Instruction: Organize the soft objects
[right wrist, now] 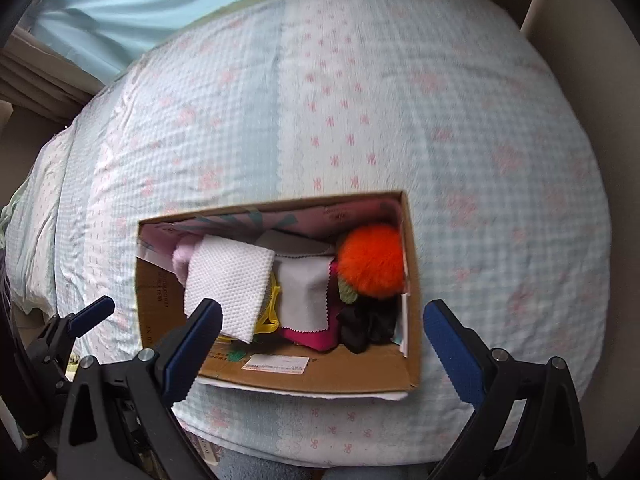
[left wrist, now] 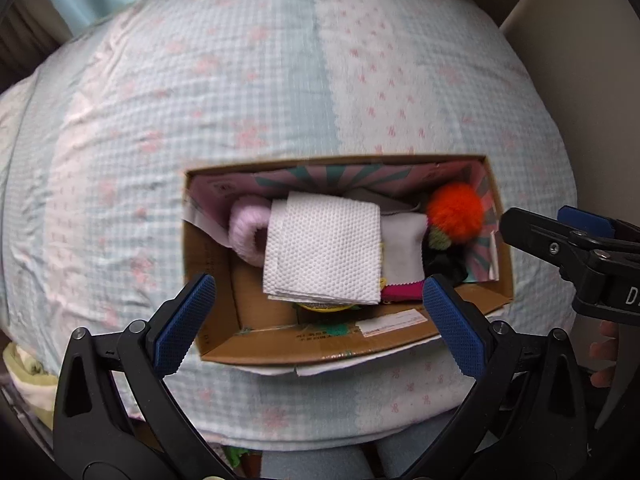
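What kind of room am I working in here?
Most likely a bedroom: the cardboard box sits on a bed with a pale blue and pink quilted bedspread, and a light blue curtain hangs beyond its far edge.

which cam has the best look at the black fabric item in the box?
Right wrist: the black fabric lies fully visible below the orange pompom. In the left wrist view only a dark sliver shows, partly behind that claw's finger.
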`<state>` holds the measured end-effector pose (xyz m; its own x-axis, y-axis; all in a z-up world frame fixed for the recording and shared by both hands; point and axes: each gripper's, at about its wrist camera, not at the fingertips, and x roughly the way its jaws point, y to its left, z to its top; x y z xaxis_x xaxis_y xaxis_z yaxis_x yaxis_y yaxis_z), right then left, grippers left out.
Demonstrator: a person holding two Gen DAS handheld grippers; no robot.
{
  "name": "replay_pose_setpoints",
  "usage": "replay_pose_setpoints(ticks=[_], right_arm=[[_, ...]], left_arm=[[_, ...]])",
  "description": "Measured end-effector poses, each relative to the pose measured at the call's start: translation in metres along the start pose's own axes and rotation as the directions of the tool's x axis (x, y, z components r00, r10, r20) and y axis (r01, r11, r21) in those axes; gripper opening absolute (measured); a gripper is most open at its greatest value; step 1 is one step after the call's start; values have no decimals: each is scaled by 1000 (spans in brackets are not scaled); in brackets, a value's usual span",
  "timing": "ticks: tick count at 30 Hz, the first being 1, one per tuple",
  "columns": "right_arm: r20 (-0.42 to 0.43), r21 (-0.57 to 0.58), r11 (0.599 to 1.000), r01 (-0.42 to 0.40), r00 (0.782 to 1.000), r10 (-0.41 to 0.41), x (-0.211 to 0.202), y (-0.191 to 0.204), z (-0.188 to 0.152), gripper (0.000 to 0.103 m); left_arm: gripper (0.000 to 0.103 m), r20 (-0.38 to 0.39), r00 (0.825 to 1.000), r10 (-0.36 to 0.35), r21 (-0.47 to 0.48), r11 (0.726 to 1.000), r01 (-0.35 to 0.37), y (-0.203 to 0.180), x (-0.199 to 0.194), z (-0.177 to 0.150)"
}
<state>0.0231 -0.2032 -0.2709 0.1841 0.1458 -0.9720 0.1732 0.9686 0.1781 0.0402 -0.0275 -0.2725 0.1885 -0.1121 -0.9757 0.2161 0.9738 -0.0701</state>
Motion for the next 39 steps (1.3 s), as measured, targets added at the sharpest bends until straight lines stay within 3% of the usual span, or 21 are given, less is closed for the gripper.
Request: replay_pose_setpoints(ticks=[5,8,13,19,29,39], right_arm=[[90,-16,1000,22,996,-20,-58,4,1,100],[161,-44,997,62,985,-54,-95,11,1,100],[275,-61,994,89,959,-69,-150,20,-3,100],[386,-58,993,99,920,-69,-192,28,-13,100],[482,-72,990,120,873,-70,-219,34,-28,100],[522,-63,990,128,850,-77,-235,33,-33,100]], left_arm=[[103,109,994,3,-10,1000,-2,-1,-60,9],[103,200,980,0,0,1000,0,-1,-100,13],[103,371,928,-11,2,1000,11,4,-167,17],[103,487,873,36,-6,999,-38,7,-218,10],[103,578,813,70,-35,998,-61,6,-250,-8],[103,598,798,76,-43,997,-63,4,-256,-16]])
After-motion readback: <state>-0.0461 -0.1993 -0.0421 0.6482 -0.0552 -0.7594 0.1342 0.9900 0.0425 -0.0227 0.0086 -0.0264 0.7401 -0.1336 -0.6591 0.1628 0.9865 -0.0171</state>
